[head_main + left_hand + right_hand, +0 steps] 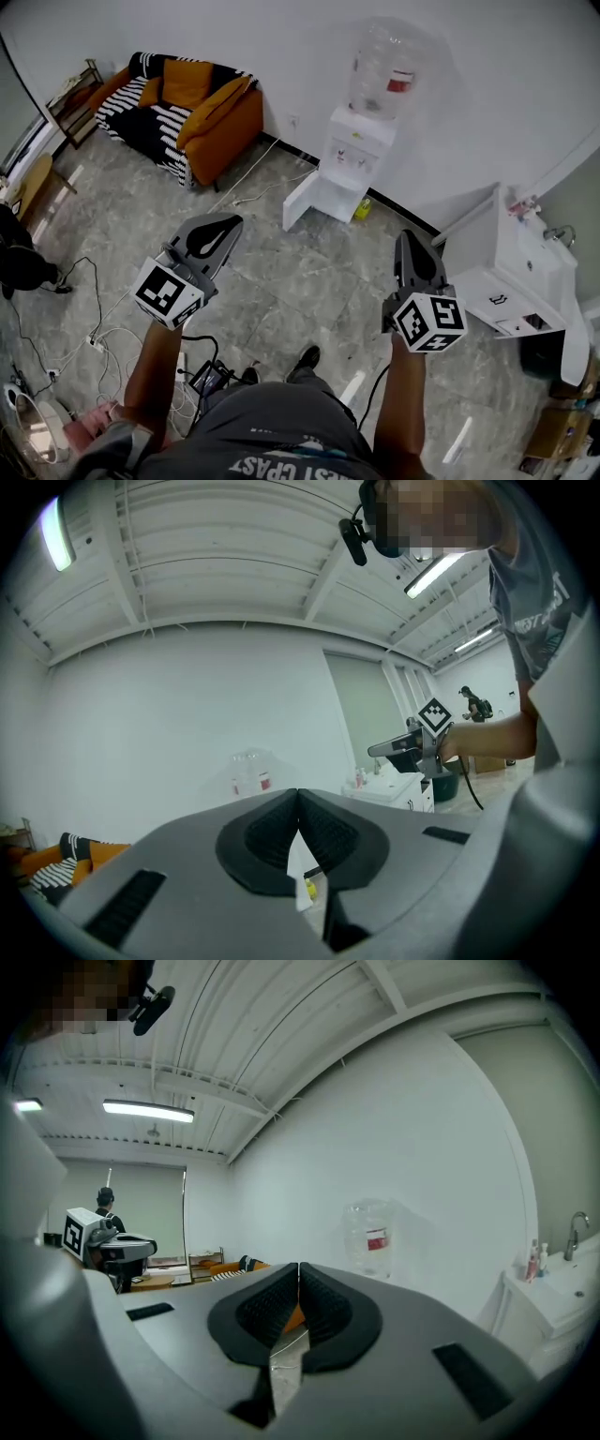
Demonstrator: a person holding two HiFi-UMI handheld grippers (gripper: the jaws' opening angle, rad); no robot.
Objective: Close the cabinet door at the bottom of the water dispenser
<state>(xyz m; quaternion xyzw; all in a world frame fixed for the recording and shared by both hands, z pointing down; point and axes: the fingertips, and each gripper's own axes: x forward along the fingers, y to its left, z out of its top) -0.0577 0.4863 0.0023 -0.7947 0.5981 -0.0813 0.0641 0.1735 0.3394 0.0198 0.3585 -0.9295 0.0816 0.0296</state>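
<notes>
Head view: left gripper (225, 225) and right gripper (413, 236) are being held closed and empty, probably for pushing shut the open cabinet door (303, 200) of the water dispenser (360, 150) ahead.

**Right claw closed, facing the white wall**

The right claw (298, 1271) has its jaws pressed together at the tips, with nothing between them. Beyond it, a clear water bottle (372, 1238) with a red label stands against the wall. A sink (562, 1283) with a tap is at far right. The left claw (139, 1243) is at far left, and a ceiling light (148, 1110) glows above it.
</notes>
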